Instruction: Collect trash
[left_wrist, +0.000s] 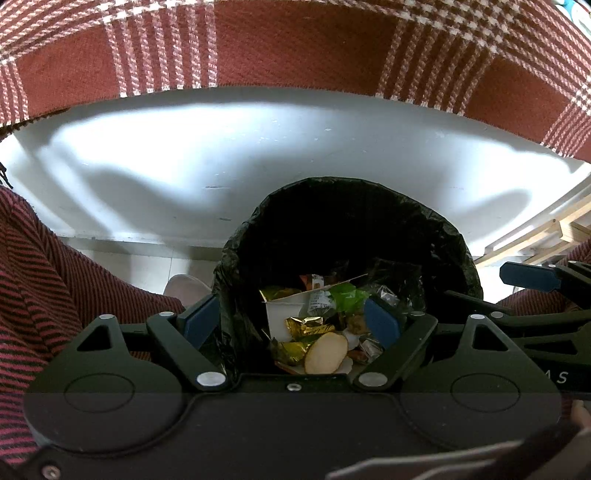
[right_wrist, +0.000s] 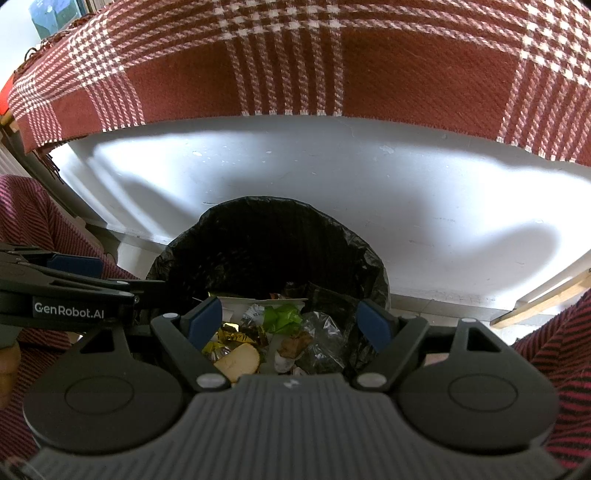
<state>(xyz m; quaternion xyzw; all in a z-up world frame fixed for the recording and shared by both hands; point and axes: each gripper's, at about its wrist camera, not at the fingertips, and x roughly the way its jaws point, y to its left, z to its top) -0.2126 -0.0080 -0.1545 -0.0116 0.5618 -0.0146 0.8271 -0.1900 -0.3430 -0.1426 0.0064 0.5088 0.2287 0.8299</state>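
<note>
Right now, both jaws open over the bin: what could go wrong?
1. The left gripper and right gripper hover close together over the bin; they could collide.
2. The black liner sits loose at the rim; a finger may snag it.
3. The potato slice rides high and could spill.

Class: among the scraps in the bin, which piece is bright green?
The crumpled green wrapper, beside the white cup; the neighbouring wrappers are gold foil.
</note>
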